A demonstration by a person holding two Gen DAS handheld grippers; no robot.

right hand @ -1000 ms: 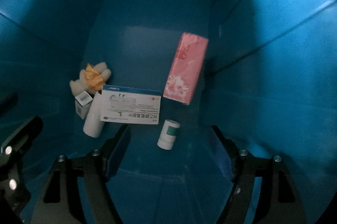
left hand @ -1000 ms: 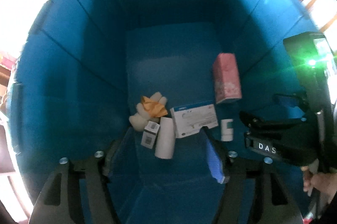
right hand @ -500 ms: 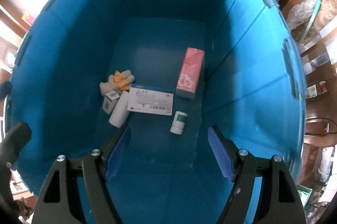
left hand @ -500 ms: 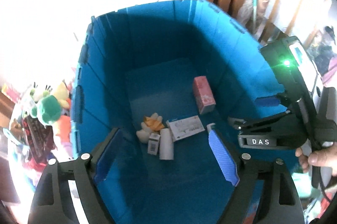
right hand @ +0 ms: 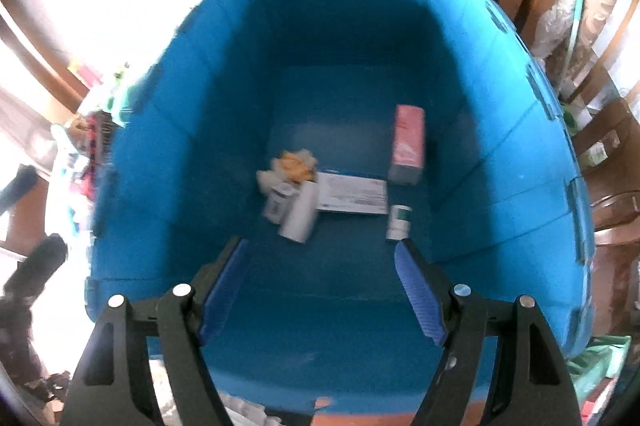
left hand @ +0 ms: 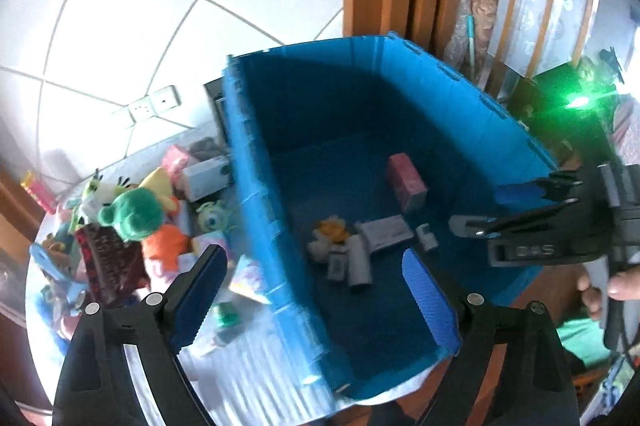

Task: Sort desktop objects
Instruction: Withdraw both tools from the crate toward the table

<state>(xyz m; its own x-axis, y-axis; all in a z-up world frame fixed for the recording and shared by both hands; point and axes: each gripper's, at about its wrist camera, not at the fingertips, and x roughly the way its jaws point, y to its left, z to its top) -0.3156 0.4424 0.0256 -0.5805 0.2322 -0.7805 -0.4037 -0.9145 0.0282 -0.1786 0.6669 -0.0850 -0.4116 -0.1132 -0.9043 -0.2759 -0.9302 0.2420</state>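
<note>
Left claw [left hand: 316, 286] spread wide and empty above the blue bin's [left hand: 256, 186] left wall; right claw [right hand: 320, 286] just as wide, empty, over the bin. On the bin floor: pink box [right hand: 408, 146], flat white box [right hand: 352, 194], white tube [right hand: 300, 216], small bottle [right hand: 399, 222]. Plush toys [left hand: 132, 210] crowd the table [left hand: 240, 358] left of the bin.
</note>
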